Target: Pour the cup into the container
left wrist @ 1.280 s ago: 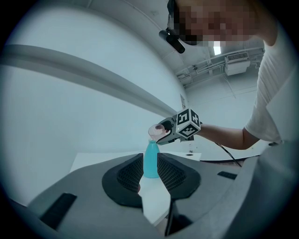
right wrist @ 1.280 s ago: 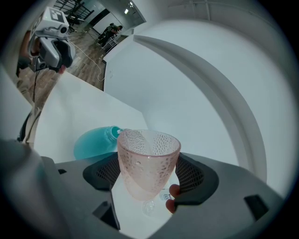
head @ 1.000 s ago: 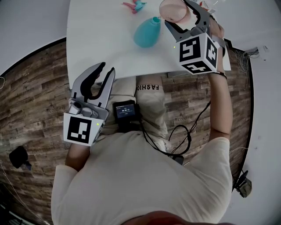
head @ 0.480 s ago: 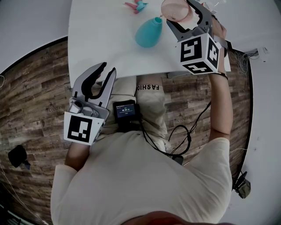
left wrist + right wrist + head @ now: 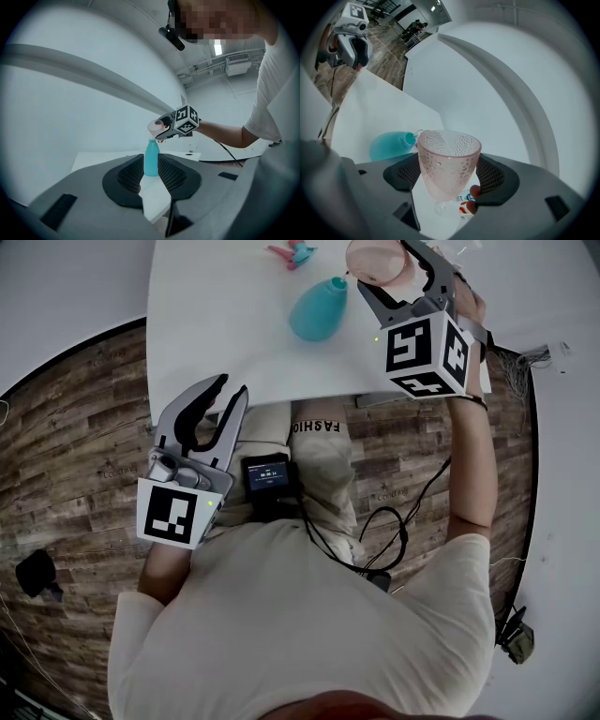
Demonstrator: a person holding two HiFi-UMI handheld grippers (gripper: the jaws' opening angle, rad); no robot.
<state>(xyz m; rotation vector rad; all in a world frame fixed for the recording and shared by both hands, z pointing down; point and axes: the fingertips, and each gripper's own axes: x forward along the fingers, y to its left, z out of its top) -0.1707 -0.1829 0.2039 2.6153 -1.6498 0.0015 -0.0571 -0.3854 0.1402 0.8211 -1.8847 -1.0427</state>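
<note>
**Pink cup tipped at the mouth of the teal bottle**

Head view: the right gripper (image 5: 382, 266) is raised over the far part of the white table (image 5: 216, 324), its jaws closed on a pink cup (image 5: 375, 261). The cup sits just beside the neck of a teal bottle (image 5: 319, 310) that stands on the table. The left gripper (image 5: 230, 385) hangs off the table's near edge, over the wooden floor (image 5: 75, 427), with its jaws a little apart and nothing in them. Small pink and teal items (image 5: 291, 251) lie at the table's far edge (too small to tell what they are).

Left gripper view: between the parted jaws only bare tabletop shows, with the bottle upright well beyond them. The cup is tilted, rim down, right above the bottle's mouth.

Right gripper view: both pads press the dimpled bowl of the cup, whose stem points back towards the camera. The bottle's open mouth lies just left of the rim. Whether anything is flowing cannot be made out. A printed packet (image 5: 466, 204) lies on the table below the cup.
</note>
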